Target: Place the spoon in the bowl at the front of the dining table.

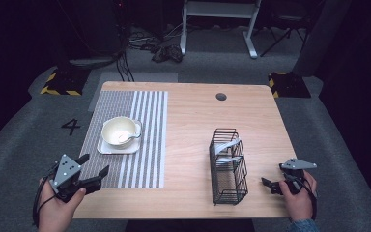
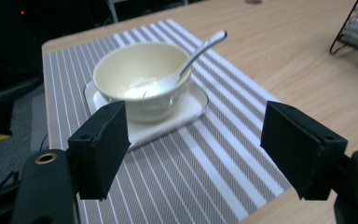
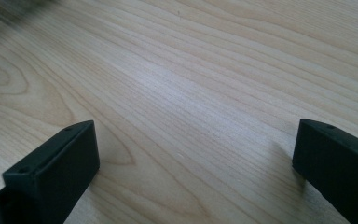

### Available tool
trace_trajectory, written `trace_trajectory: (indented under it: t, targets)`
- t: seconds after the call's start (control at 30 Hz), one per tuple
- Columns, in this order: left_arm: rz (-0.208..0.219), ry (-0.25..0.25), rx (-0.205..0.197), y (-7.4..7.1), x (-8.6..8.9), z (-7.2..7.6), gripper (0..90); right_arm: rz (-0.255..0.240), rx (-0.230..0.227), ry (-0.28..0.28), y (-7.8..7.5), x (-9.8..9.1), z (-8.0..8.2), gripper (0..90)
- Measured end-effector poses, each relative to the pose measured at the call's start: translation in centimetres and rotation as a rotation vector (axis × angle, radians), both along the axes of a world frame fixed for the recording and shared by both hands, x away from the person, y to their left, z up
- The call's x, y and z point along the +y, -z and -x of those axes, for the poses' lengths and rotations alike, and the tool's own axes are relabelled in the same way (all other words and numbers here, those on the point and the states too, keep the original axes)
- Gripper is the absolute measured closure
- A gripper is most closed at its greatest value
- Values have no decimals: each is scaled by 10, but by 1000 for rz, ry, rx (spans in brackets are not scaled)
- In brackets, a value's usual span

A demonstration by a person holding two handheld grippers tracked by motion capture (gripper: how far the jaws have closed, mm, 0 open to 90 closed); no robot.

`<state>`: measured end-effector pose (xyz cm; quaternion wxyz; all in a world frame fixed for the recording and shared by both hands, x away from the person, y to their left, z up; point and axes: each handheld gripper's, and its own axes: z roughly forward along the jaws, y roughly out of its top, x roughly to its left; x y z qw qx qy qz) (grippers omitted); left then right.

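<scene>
Left claw (image 2: pixel 193 149) spread, empty | spoon (image 2: pixel 186 63) in bowl (image 2: pixel 142 77) | right claw (image 3: pixel 193 172) spread | rack (image 1: pixel 228 166) perhaps holds plates

– What is the bowl (image 2: pixel 142 77) like?
– Cream, upright on a white square plate (image 2: pixel 192 108), near the table's far left corner.
– And the spoon (image 2: pixel 191 58)?
– Leaning inside, handle over the rim.

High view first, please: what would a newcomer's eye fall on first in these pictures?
Most likely the cream bowl with a spoon leaning in it, standing on a white square plate on the striped placemat at the table's left. Next, the black wire rack right of centre, holding pale pieces. The left hand-held gripper sits open at the mat's near edge, pointing toward the bowl.
</scene>
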<state>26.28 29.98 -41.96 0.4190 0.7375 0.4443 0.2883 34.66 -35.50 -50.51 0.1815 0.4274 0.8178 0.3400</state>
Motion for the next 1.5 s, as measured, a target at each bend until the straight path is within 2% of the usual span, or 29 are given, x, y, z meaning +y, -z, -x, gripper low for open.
trace_trajectory:
  t: [0.27,0.37,0.47,0.53,0.67,0.93,1.27,1.4,1.5]
  targets:
    - [21,-33,54,17,9,3,201,1,-1,1,0,0,0,3]
    - [4,-29,92,24,12,4,190,0,-1,0,0,0,0,3]
    - [-11,-24,113,31,12,5,188,0,-1,0,0,0,0,3]
    - [0,-33,102,36,14,4,190,1,-1,0,0,0,0,3]
    - [11,-48,107,46,17,0,194,0,-1,0,0,0,0,3]
    - [38,-70,150,63,16,-6,194,0,0,0,0,0,0,3]
    - [9,-119,250,77,17,-11,194,0,0,0,0,0,0,3]
    - [-9,-122,279,84,15,-13,194,0,-1,0,0,0,0,3]
    - [-26,-119,279,84,12,-14,170,0,0,0,0,0,0,2]
